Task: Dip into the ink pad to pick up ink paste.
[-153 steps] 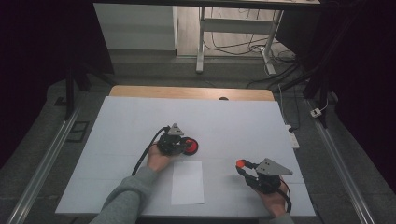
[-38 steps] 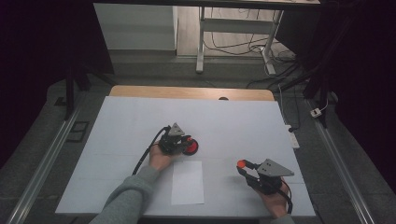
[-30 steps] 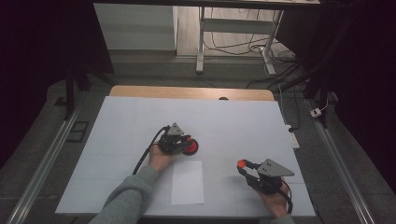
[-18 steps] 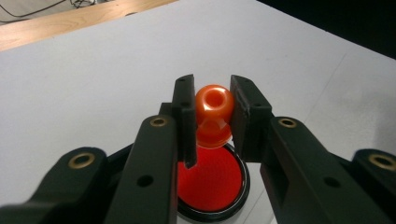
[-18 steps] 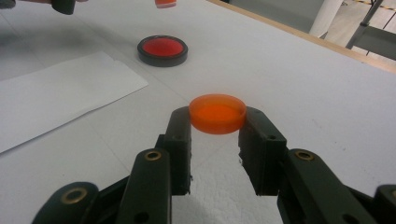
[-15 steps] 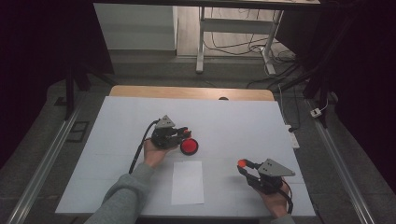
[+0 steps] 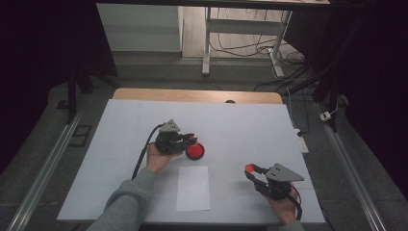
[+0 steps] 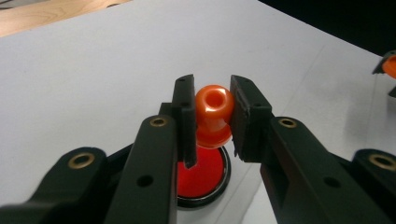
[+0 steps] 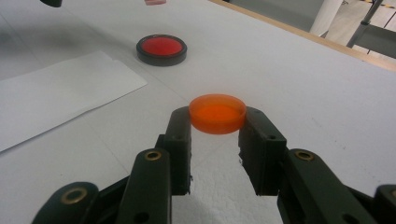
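The left tongs [image 8: 208,116] were seen clamped on an orange stamp handle [image 8: 213,114], its round knob pinched between the two black jaws and its hollow top turned toward the camera. The handle was held just above a red ink pad [image 8: 201,177] in a black round case, which lay on the counter [image 8: 93,70] directly beneath; whether the two touched could not be told. In the high view the left tongs [image 7: 188,140] were found near the middle of the white counter [image 7: 240,125], with the ink pad [image 7: 195,151] just beside their tips. The right tongs [image 9: 215,123] were closed on a flat orange disc [image 9: 217,113], gripped by its rim and held level a little above the counter surface. In the high view the right tongs [image 7: 250,169] were placed toward the near right part of the counter, well apart from the left ones. Between the two tongs a white sheet of paper [image 7: 193,188] lay flat near the front edge, just in front of the ink pad. Nothing was seen lying between the sheet and either pair of tongs. A strip of bare wood [image 7: 197,95] was visible along the far edge of the counter, and the legs of a white stand [image 7: 208,43] and loose cables [image 7: 231,45] were seen on the floor beyond it.
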Tool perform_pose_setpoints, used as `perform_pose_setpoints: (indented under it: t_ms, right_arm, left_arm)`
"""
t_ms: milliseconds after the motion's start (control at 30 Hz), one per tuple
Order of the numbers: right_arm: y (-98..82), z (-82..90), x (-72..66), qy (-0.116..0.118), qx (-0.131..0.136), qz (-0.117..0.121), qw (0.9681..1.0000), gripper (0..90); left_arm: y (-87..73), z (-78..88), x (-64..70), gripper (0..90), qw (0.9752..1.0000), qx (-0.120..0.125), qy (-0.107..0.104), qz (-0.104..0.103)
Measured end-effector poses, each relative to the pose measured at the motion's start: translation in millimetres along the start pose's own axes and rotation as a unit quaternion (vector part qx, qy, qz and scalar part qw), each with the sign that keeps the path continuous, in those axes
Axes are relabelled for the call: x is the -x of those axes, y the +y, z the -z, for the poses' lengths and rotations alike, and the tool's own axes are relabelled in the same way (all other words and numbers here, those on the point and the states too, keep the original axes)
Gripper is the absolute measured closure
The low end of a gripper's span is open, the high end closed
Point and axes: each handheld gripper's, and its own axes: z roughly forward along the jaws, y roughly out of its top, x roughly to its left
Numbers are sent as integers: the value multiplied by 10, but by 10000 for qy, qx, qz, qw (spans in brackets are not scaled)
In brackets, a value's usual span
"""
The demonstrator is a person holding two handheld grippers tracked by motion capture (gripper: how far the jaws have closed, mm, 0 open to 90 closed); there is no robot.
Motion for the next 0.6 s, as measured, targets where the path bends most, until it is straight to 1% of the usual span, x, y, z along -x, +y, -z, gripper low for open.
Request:
perform_pose_setpoints:
  t_ms: [167, 300, 500, 600]
  right_arm:
    - [-2, -5, 3, 15, 12, -5, 10000, 650]
    - [-3, -10, 3, 17, -26, 14, 10000, 650]
    - [-6, -20, 2, 26, -38, 17, 10000, 650]
    - [-6, -22, 1, 25, -43, 20, 10000, 650]
  left_arm:
    - [13, 84, 32, 726, 10000, -25, -70, -24]
    - [26, 132, 80, 727, 9999, -37, -111, -93]
    - [49, 178, 133, 726, 9996, -16, -224, -152]
    - [55, 202, 148, 726, 9995, -48, -261, -164]
